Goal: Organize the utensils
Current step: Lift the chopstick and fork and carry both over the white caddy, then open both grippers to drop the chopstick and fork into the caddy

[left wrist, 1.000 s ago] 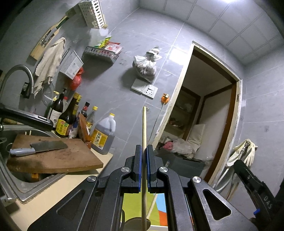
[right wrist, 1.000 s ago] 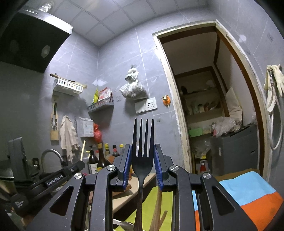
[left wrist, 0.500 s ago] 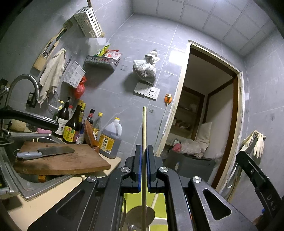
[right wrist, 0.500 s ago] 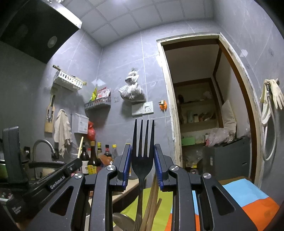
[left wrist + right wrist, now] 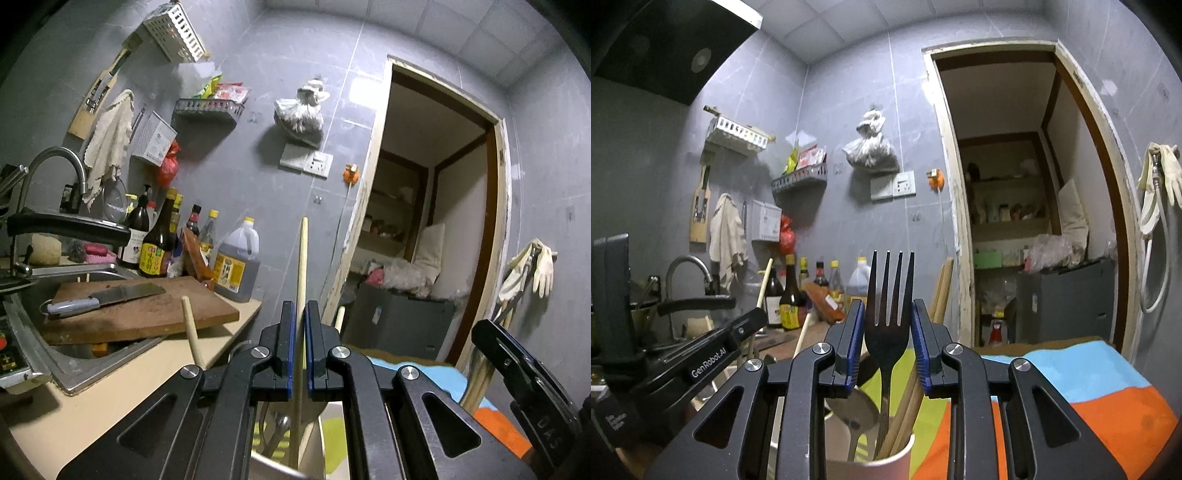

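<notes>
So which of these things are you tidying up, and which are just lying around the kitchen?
Part of the job:
- black fork, held in the right gripper
- wooden chopstick, held in the left gripper
- paper cup with a spoon and more chopsticks in it

Just lying about:
- cleaver on the cutting board
- sauce bottles
- oil jug
- rubber gloves

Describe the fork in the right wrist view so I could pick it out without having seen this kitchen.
Start at the paper cup at the bottom centre. Out of it rises the dark fork, upright, held in the right gripper. Unlike the wooden chopsticks and spoon beside it, it has four tines.
</notes>
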A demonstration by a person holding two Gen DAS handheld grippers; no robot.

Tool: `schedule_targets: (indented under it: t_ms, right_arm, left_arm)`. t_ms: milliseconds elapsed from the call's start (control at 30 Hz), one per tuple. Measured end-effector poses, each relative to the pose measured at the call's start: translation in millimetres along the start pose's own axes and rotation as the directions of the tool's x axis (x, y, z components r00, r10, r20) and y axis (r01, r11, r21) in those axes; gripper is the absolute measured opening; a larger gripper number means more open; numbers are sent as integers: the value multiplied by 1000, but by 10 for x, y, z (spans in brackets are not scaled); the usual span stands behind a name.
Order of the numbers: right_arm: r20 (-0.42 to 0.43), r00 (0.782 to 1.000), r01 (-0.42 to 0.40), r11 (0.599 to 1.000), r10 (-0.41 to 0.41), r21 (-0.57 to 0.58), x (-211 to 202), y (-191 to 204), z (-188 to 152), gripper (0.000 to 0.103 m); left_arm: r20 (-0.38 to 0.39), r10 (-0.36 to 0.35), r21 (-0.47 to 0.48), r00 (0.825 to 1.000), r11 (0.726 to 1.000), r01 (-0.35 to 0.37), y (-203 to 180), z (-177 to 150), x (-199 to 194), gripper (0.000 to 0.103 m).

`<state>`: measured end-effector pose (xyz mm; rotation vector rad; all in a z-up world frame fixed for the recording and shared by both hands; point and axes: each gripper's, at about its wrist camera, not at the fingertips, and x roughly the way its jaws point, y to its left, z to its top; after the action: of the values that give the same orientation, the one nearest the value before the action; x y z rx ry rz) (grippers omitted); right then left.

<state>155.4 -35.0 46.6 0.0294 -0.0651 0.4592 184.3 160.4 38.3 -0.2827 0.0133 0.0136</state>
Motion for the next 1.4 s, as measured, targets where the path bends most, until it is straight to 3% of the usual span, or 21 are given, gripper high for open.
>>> schedule_targets:
  t_ms: [633, 1167, 1333, 1400]
  right_arm:
    - [-58, 998, -23, 1000, 24, 14, 7, -9, -84, 23]
    - [-48, 999, -21, 1000, 22, 21, -11, -18, -102, 23]
    - [-45, 999, -25, 999, 26, 20, -30, -8, -102, 26]
    - [-41, 999, -25, 1000, 25, 17, -42, 2, -98, 28]
  left_arm:
    - [-48, -4, 37, 999, 999, 6, -41, -185, -89, 4]
    - [-70, -12, 40, 997, 999, 15, -6, -250, -112, 5]
    - [-61, -20, 36, 998, 999, 22, 0, -246, -140, 21]
    - [-60, -23, 28, 998, 999, 25, 15, -242, -150, 22]
